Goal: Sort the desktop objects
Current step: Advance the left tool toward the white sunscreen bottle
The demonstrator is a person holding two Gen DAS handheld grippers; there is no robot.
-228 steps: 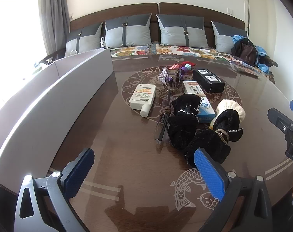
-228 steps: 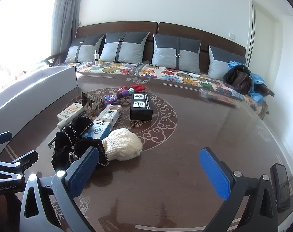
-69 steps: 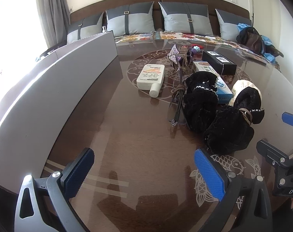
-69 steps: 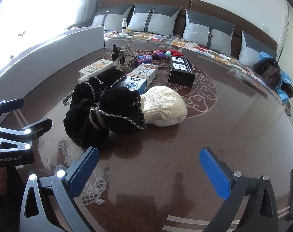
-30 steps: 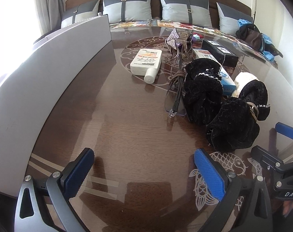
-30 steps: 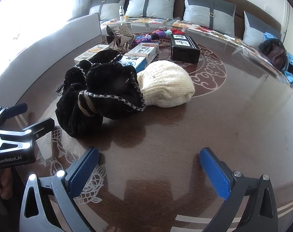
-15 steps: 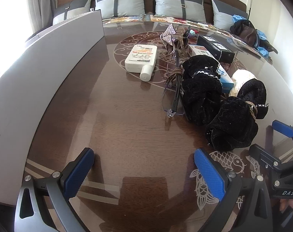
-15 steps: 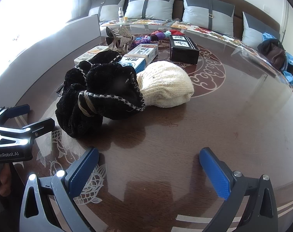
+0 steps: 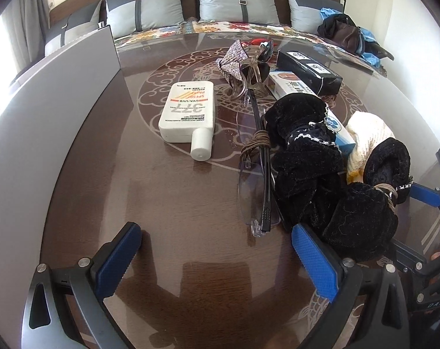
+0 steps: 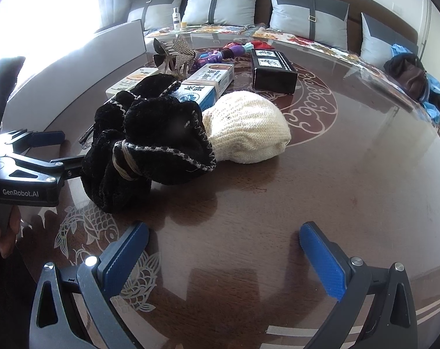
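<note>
On the dark glass-topped table lie a white sunscreen bottle [image 9: 188, 113], clear glasses [image 9: 256, 174], black velvet scrunchies [image 9: 313, 163] [image 10: 150, 151], a cream knit pouch [image 10: 249, 128], a blue-white box [image 10: 208, 84], a black box [image 10: 273, 68], a glittery bow clip [image 9: 233, 59] and a purple toy [image 10: 220, 53]. My left gripper [image 9: 217, 258] is open and empty, its right pad beside the near scrunchie. My right gripper [image 10: 225, 256] is open and empty, in front of the scrunchies and pouch.
A long grey divider panel [image 9: 45, 107] runs along the table's left side. A sofa with grey cushions [image 9: 231, 0] stands behind the table, with a bag and blue cloth [image 9: 347, 32] at its right end. A small bottle [image 10: 176, 17] stands on the sofa.
Both grippers have moved closer to the pile; the scrunchies and glasses now loom larger. Nothing on the table has moved. Both grippers stay open.
</note>
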